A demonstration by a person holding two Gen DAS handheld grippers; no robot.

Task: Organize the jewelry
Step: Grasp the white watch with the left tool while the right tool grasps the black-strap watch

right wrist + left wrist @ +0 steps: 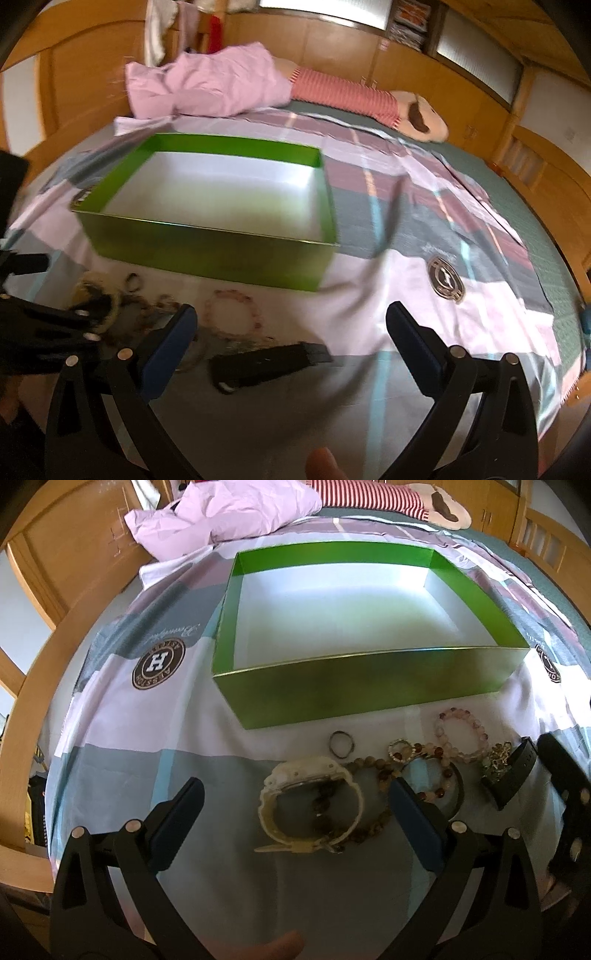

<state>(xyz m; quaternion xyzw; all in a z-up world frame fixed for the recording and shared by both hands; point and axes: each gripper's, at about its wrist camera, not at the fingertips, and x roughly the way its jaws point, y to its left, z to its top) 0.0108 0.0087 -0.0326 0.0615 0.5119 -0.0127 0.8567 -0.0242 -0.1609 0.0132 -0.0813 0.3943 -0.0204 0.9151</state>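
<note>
An empty green box with a white inside stands on the bed; it also shows in the right wrist view. In front of it lie a cream watch, a brown bead bracelet, a small ring, a pink bead bracelet, a charm piece and a black watch. My left gripper is open, its fingers either side of the cream watch. My right gripper is open and empty above the black watch, with the pink bracelet beyond.
The patchwork bedspread covers the bed. A pink pillow and a striped plush toy lie at the far end. A wooden bed frame and wooden cabinets surround it. The right gripper's body shows at the left view's right edge.
</note>
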